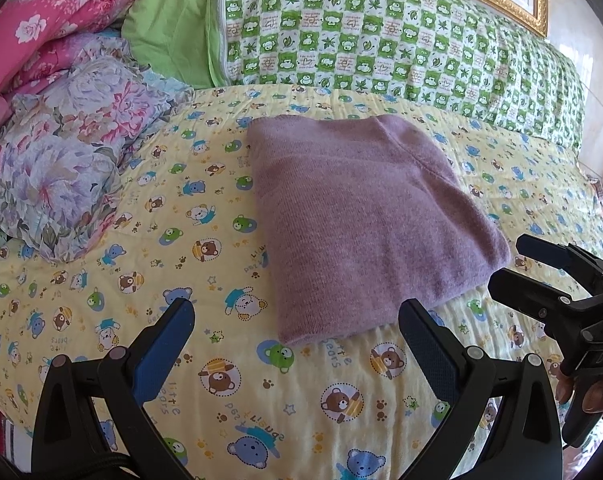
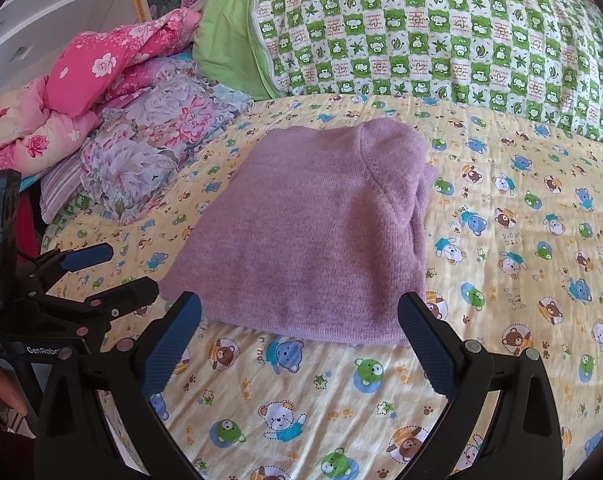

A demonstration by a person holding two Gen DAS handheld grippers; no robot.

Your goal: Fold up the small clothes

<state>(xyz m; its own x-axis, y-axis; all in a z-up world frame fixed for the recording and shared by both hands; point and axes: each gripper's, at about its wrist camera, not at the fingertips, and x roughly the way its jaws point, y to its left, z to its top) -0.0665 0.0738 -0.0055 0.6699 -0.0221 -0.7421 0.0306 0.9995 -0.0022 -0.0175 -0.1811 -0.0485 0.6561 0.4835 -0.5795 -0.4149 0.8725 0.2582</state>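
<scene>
Though folded flat just ahead of both tools, sweater [image 2: 313, 236] untouched (on bear sheet [image 2: 341, 400]); L gripper [image 1: 297, 332] & R gripper [image 2: 301, 324] spread wide, empty.

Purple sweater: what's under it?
The purple sweater lies folded flat on the yellow bear-print sheet, which shows all around it. Whatever sits beneath the folded layers is covered. Both claws are open, touching nothing.

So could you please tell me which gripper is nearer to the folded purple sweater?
Neither clearly. The left gripper is open at the purple sweater's near-left corner, the right gripper open at its near edge; both sit just short of it, neither touching.
</scene>
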